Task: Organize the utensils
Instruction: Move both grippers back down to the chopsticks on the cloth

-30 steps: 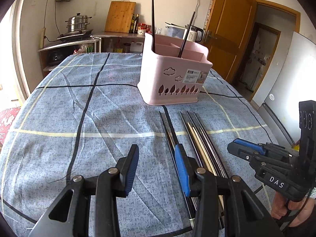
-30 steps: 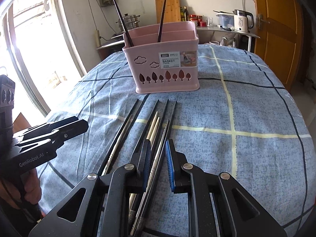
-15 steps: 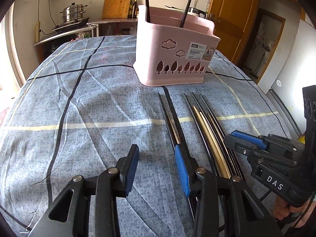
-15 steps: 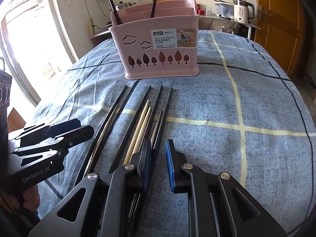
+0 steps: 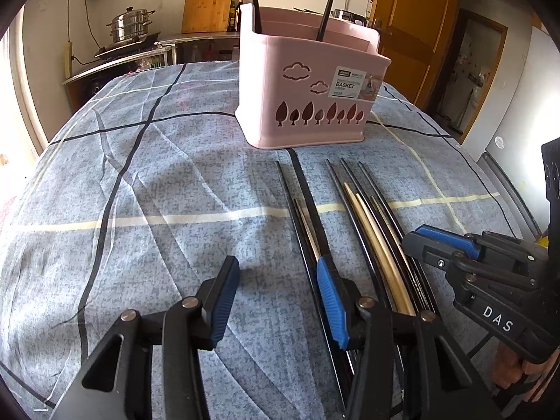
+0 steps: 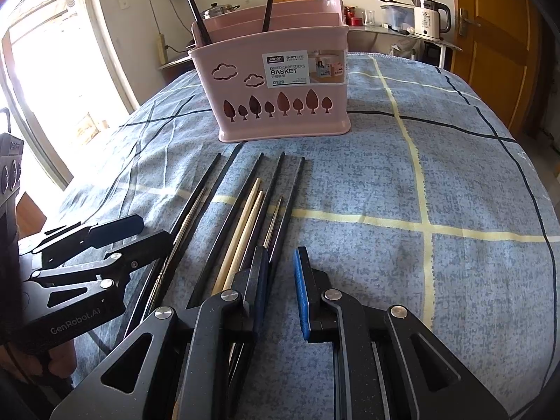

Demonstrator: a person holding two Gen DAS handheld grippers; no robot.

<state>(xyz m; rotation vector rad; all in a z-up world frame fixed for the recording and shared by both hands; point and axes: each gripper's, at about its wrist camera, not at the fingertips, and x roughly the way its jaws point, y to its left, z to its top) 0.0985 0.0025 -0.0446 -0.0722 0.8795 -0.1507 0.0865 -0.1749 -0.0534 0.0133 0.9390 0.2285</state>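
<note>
A pink chopstick basket (image 5: 308, 105) (image 6: 280, 91) stands on the blue checked cloth with two black chopsticks upright in it. In front of it lie several chopsticks side by side: black ones (image 5: 301, 189) (image 6: 273, 182), a pale bamboo pair (image 5: 371, 234) (image 6: 245, 220) and thin metal ones. My left gripper (image 5: 276, 297) hovers low at their left edge, its jaws opening over bare cloth; its right finger (image 5: 329, 297) covers the leftmost black sticks. My right gripper (image 6: 281, 290) stands over the right side of the row with a narrow gap and nothing pinched.
A counter behind the table carries a steel pot (image 5: 131, 28), a cutting board (image 5: 208, 3) and a kettle (image 6: 428, 17). A wooden door (image 5: 413, 24) is at the right, a bright window (image 6: 45, 70) at the left. Bare cloth lies left and right of the chopsticks.
Both grippers have dropped lower and come closer to the basket and the row of chopsticks. The left jaws stand a little wider than before.
</note>
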